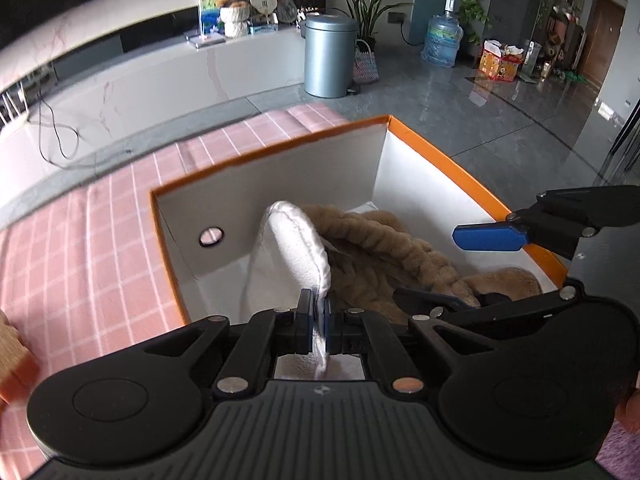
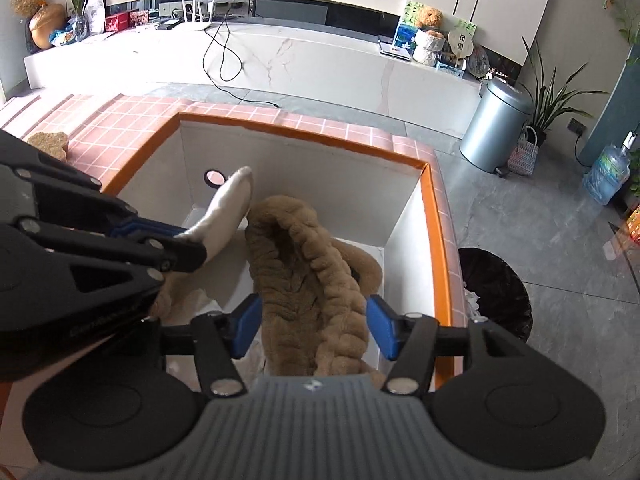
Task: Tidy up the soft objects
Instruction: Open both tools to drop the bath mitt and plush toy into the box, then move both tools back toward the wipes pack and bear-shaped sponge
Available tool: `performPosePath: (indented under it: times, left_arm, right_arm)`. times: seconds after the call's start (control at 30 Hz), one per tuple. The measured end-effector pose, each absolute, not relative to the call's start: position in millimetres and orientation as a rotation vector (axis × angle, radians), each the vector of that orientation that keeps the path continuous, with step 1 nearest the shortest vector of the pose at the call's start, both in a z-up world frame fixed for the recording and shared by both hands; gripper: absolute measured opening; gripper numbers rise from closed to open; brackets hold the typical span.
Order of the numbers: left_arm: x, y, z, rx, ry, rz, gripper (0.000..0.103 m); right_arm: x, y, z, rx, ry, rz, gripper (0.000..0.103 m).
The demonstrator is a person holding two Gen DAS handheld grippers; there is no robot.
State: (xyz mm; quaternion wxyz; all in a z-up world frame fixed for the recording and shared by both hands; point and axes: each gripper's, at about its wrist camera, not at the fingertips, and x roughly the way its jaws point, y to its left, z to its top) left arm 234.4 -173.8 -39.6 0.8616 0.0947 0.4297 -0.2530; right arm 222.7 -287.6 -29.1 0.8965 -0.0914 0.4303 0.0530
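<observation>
Over the box [image 1: 440, 168] at frame centre, the left gripper [image 1: 318, 312] pinches a white cloth [image 1: 296, 248], likely to drop beside the brown fleece [image 2: 304, 280]; the right gripper [image 2: 312, 328] gapes empty.

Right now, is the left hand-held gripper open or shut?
Shut. The left hand-held gripper pinches the edge of the white cloth, which stands up over the box.

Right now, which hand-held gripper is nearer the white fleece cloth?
Left. The left hand-held gripper is clamped on the white fleece cloth; the right hand-held gripper straddles the brown plush beside it.
</observation>
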Motion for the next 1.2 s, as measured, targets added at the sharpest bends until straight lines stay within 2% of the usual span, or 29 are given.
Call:
performPosePath:
  times: [0.23,0.37,0.43,0.47,0.5,0.77,1.2]
  left_arm:
    - [240.1,-169.1,-44.1,0.143,0.942,-0.543,0.018]
    - [235.2,-169.0,-37.6,0.138,0.927,-0.558,0.033]
    - [232.7,-166.5,-33.8,0.123,0.918,-0.559,0.046]
    - [231.5,-165.9,-31.4,0.119,0.91,-0.549,0.058]
    - [230.1,-164.1,-29.2,0.114,0.901,-0.548,0.059]
    - [219.4,-150.7,-8.5,0.074,0.858,-0.552,0.063]
    - [175.5,-118.8,24.5,0.044,0.705,-0.525,0.064]
  right_arm:
    - [213.7,-292.0,-26.2,-0.189,0.901,0.093,0.059]
    - [209.4,-292.2,-24.7,-0.193,0.899,0.086,0.059]
    - [206.6,-291.7,-22.0,-0.192,0.895,0.086,0.06]
    - [205.0,-291.4,-20.5,-0.192,0.891,0.085,0.06]
    - [202.6,-291.8,-18.9,-0.193,0.887,0.084,0.06]
    - [189.0,-287.7,-8.6,-0.195,0.879,0.077,0.065]
    - [152.7,-270.0,18.8,-0.155,0.787,0.006,0.066]
